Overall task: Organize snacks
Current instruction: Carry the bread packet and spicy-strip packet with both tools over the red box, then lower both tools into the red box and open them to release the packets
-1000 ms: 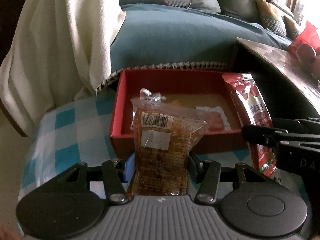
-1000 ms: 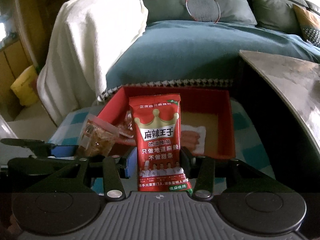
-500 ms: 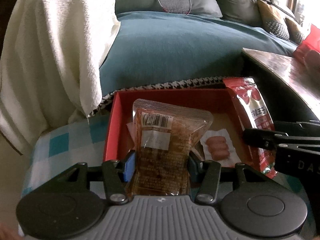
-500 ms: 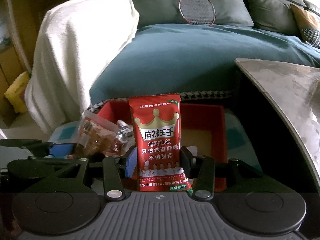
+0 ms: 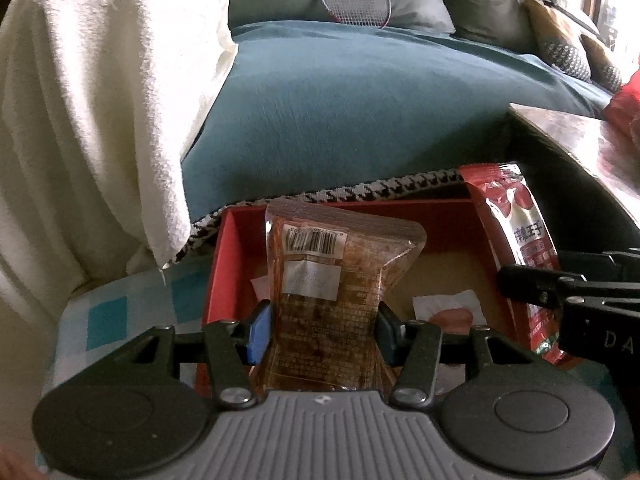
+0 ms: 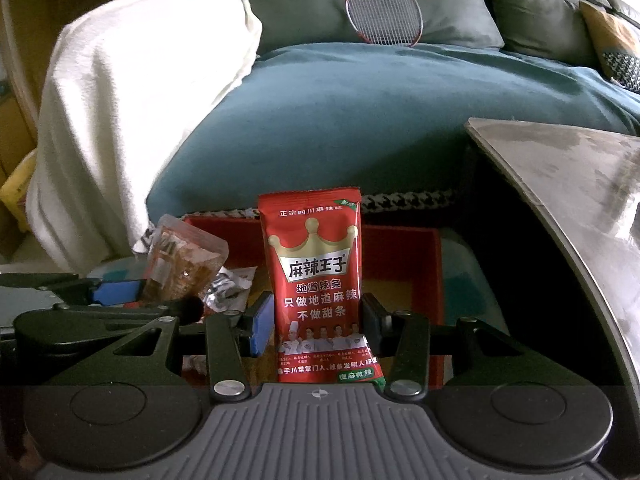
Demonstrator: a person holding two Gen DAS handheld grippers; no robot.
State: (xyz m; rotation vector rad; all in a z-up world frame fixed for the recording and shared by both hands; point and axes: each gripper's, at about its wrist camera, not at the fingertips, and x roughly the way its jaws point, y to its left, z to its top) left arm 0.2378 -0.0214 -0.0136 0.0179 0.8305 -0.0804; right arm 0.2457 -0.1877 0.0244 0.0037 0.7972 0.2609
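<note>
The left gripper point(image 5: 323, 332) is clenched on a clear plastic packet of brown snack with a barcode label point(image 5: 332, 304), held upright between the blue pads with its long axis running up and away from the fingers. The right gripper point(image 6: 316, 322) is likewise clamped on a red foil snack packet printed with a gold crown and white Chinese characters point(image 6: 318, 292), also standing upright, long axis vertical. Both packets sit directly above the near wall of the shallow red cardboard box with a tan floor point(image 5: 236, 240), so the coming move looks like a short drop forward and down; the two grippers are side by side and about equally close to the box. Inside it lie a small white sachet with a pinkish picture point(image 5: 448, 308) and, in the right view, a crumpled silvery wrapper point(image 6: 228, 288). The box rests on a blue-and-white checked cloth point(image 5: 108, 316); beyond are a teal cushion point(image 5: 360, 108) and a badminton racket point(image 6: 384, 12).
</note>
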